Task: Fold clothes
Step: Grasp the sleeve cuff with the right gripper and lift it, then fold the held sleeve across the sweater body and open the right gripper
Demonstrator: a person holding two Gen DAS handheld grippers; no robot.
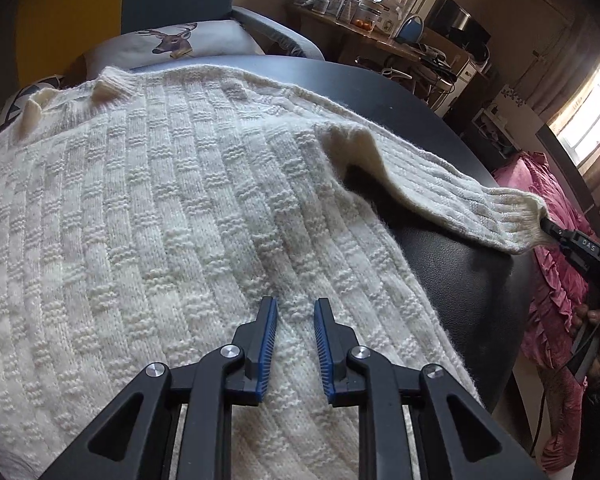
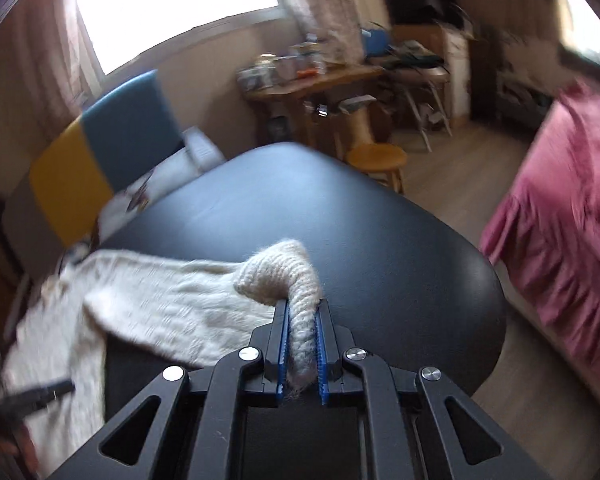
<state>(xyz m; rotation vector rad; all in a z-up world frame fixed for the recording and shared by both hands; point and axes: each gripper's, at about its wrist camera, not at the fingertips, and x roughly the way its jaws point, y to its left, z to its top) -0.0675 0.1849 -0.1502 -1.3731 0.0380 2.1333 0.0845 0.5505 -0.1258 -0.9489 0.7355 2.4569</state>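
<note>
A cream knitted sweater (image 1: 160, 200) lies spread on the black table (image 1: 380, 92). My left gripper (image 1: 296, 312) rests low over the sweater's body, its blue pads a little apart with only flat knit showing between them, so it is open. The sweater's sleeve (image 1: 440, 192) stretches out to the right, lifted off the table. My right gripper (image 2: 302, 308) is shut on the sleeve's ribbed cuff (image 2: 296, 276), which bulges out above the jaws. In the left wrist view that right gripper (image 1: 548, 226) shows at the sleeve's end, with a hand below it.
A blue and yellow chair (image 2: 112, 144) with a deer cushion (image 1: 168, 40) stands behind the table. A pink ruffled bedspread (image 2: 560, 200) lies to the right, a wooden stool (image 2: 376, 160) and a cluttered desk (image 2: 320, 76) beyond the table's far edge.
</note>
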